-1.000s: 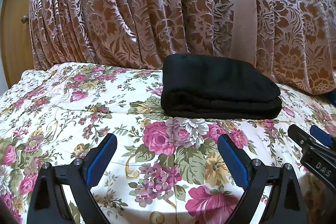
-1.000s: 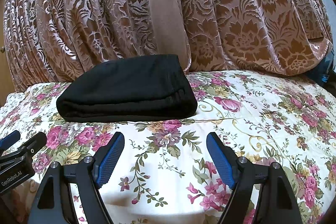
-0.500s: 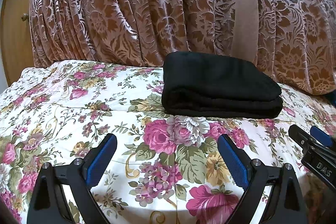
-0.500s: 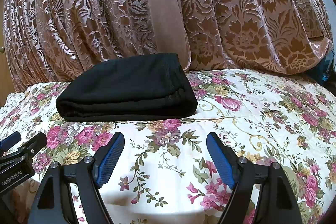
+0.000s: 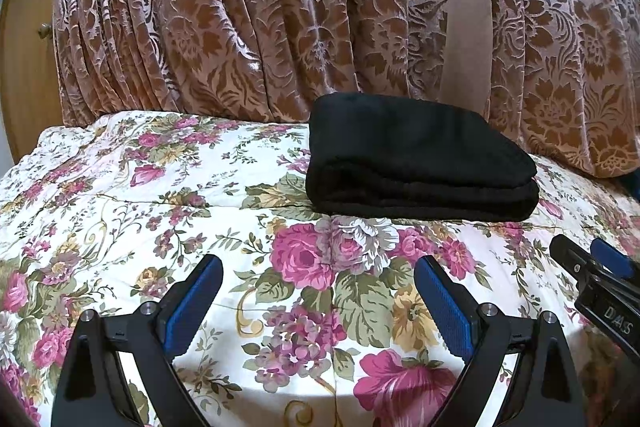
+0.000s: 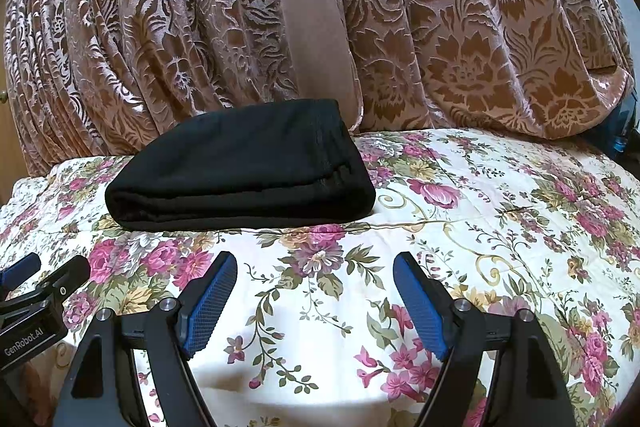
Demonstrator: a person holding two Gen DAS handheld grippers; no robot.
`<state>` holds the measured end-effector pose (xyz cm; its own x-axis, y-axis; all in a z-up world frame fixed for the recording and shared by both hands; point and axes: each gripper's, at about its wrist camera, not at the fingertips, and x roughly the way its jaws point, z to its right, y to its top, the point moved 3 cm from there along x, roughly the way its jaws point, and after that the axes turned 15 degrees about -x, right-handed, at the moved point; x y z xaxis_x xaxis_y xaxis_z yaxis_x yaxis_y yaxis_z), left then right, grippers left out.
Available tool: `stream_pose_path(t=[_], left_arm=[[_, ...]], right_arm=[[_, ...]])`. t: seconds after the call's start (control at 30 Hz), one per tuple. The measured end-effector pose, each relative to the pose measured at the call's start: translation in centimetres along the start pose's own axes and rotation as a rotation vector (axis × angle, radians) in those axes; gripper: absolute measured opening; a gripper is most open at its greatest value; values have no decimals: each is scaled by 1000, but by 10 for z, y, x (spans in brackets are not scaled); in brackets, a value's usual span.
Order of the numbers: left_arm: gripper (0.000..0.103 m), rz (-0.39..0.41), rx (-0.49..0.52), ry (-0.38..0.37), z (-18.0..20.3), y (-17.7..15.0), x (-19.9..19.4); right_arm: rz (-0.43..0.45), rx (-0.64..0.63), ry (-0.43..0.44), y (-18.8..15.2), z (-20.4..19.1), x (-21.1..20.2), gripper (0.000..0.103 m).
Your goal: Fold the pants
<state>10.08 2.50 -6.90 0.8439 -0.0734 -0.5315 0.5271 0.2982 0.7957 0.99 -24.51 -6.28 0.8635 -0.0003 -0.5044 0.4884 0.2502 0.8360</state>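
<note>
Black pants (image 5: 416, 159) lie folded into a thick rectangular stack on the floral bedspread (image 5: 140, 211), near the curtain. They also show in the right wrist view (image 6: 244, 167). My left gripper (image 5: 318, 291) is open and empty, held back from the stack over the bedspread. My right gripper (image 6: 314, 287) is open and empty too, in front of the stack's right end. Each gripper shows at the edge of the other's view, the right one (image 5: 592, 267) and the left one (image 6: 44, 277).
A brown and pink patterned curtain (image 5: 280, 19) hangs right behind the bed. A wooden door with a knob (image 5: 45, 31) stands at the far left. A dark blue object (image 6: 622, 131) sits at the bed's far right edge.
Both views have tilted up very slightly; the folded pants sit a little lower in frame. Both grippers stay open and the pants have not moved.
</note>
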Motion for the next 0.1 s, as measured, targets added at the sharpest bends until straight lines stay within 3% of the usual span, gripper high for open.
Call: stream_pose_path(t=[0.1], left_arm=[[97, -33, -2, 5, 0, -1, 6]], right_arm=[[-2, 0, 0, 0, 0, 0, 82]])
